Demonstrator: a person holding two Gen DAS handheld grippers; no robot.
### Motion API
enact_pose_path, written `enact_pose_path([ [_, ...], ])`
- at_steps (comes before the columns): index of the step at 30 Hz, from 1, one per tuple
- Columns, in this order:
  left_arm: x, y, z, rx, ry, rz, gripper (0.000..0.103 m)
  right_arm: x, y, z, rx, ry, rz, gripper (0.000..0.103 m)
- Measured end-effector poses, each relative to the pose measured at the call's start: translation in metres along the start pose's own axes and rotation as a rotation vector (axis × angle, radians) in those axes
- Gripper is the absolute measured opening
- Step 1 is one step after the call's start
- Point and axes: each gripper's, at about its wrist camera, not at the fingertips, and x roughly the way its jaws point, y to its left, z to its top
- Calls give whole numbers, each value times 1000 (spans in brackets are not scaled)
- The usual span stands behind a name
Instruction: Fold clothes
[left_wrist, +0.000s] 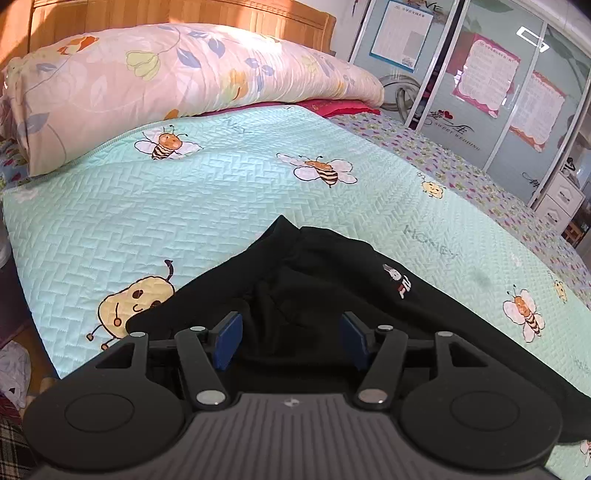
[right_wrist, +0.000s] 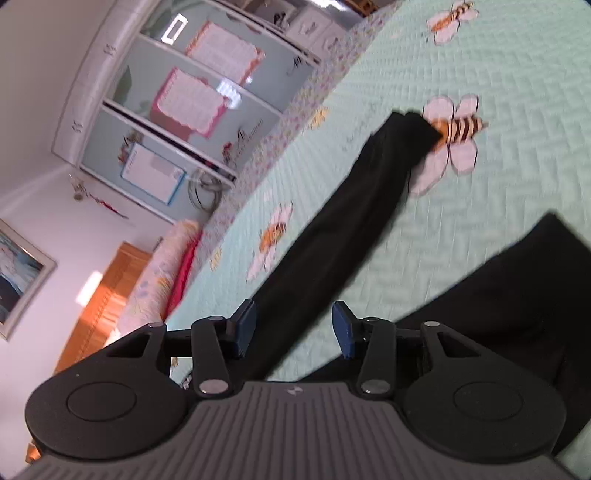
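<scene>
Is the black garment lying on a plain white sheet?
No, the black garment lies on a mint green quilted bedspread printed with cartoon bees.

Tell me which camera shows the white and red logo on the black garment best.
The left wrist view: the logo sits sharp and unobstructed on the black garment, just beyond the open left gripper. The right wrist view is blurred and shows only plain black fabric, no logo.

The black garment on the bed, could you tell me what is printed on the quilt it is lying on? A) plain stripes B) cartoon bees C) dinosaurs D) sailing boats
B: the black garment lies spread on a mint-green quilt printed with cartoon bees, and one sleeve end reaches a bee in the right wrist view.
</scene>
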Motion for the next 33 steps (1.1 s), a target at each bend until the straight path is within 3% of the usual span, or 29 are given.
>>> enact_pose_path([
  [9,29,32,26,-19,17,55,64,-17,-1,-14,8,22,-34,47],
  [14,67,49,58,-85,73,-6,64,-17,-1,-17,1,32,-68,47],
  [22,167,22,92,-36,206,-85,64,5,17,-22,-54,67,-129,47],
  [24,189,22,95,-62,236,-87,64,10,21,-23,-65,75,-150,47],
  [31,219,37,100,-246,288,-306,61,30,33,-29,-104,119,-215,47],
  [33,224,41,101,-276,287,-338,55,36,37,-32,-119,136,-217,47],
])
